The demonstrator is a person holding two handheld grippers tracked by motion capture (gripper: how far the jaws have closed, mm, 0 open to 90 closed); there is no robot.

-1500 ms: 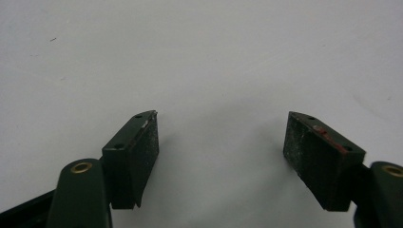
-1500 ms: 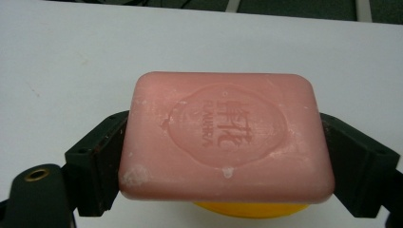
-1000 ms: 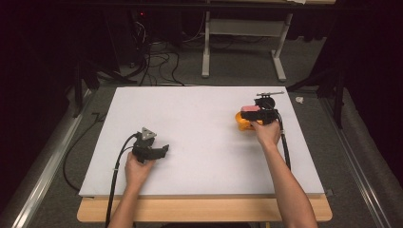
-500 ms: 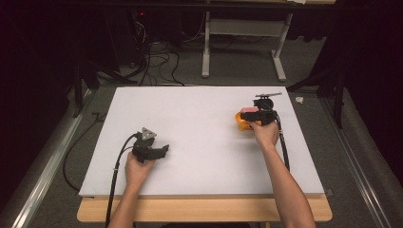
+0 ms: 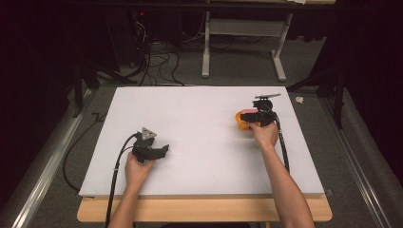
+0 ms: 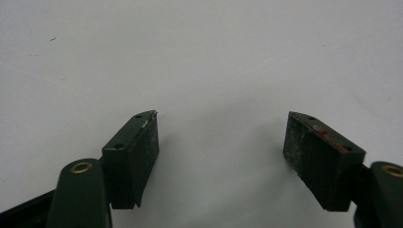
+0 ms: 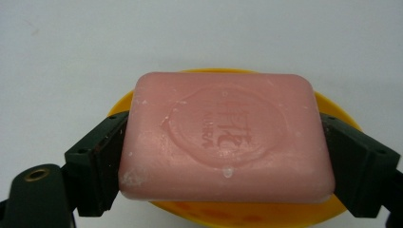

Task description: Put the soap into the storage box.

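The pink bar of soap (image 7: 225, 137) sat over a yellow dish (image 7: 340, 111) toward the right side of the white table (image 5: 199, 118), clamped between the jaws of the right gripper (image 7: 223, 152), one pad against each short end. Whether the bar rested in the dish or hung just above it could not be told. It looked solid and stiff, with a stamped seal on top, rounded corners and a few white scuffs; a small drop near its front edge suggested a slick surface, so a hold on the flat short ends, kept level, seemed safest, since a skewed squeeze could let it squirt out. The shallow dish seemed light and might slide. The left gripper (image 6: 221, 147) rested on the bare table well apart, jaws spread wide and holding nothing.
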